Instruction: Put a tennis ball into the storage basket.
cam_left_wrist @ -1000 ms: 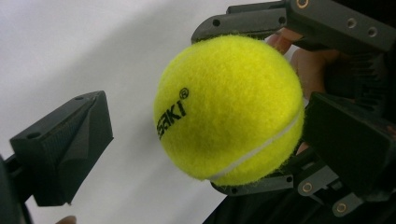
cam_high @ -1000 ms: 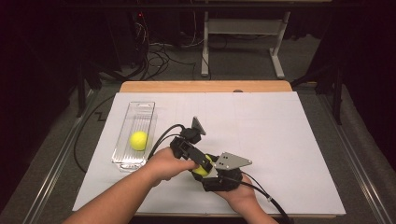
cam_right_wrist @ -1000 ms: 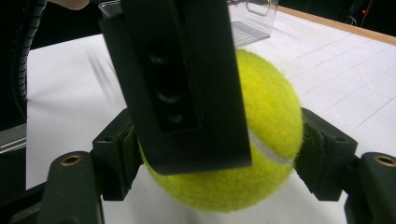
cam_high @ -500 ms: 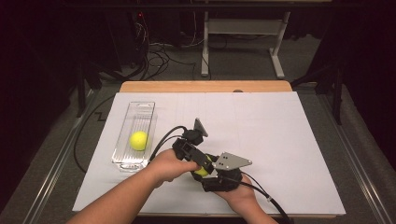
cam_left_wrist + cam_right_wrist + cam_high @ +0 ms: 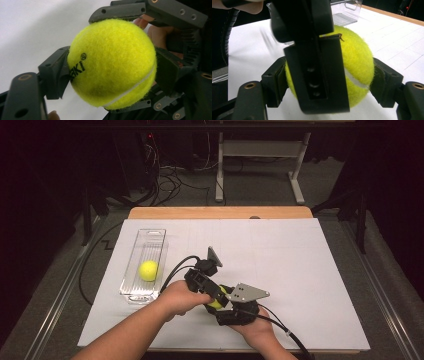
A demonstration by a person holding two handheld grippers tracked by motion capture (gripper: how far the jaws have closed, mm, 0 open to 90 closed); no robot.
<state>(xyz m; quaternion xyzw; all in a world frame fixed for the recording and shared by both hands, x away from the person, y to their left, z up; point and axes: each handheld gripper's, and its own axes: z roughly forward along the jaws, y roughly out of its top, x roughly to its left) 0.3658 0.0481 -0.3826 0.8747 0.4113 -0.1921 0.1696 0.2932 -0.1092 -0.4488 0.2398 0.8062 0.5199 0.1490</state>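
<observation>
While both grippers crowd one tennis ball [image 5: 216, 300] at about six o'clock on the white sheet [image 5: 300, 270], we see only a sliver of its yellow felt from the high view, the rest hidden under our hands and the black housings. Our left gripper [image 5: 110, 67] has just been closing, and in its own view the pads now press the ball's sides, the left pad covering the start of the black printed lettering. Our right gripper [image 5: 332, 75] clamps the same ball at three and nine o'clock in its view, where one dark jaw of the left gripper stands across the ball's front and blocks most of it. Part of that view's top edge is blurred. At about ten o'clock from the held ball lies a clear plastic bin [image 5: 131, 293], long, ribbed on its floor, with a second tennis ball [image 5: 148, 270] resting inside it, well apart from the grippers. A grey three-cornered plate [image 5: 248, 292] sits on top of the right gripper. Along the sheet's far edge runs a wooden table rim [image 5: 220, 213]. The ball's nap is fuzzy, crossed by a pale curved seam.
</observation>
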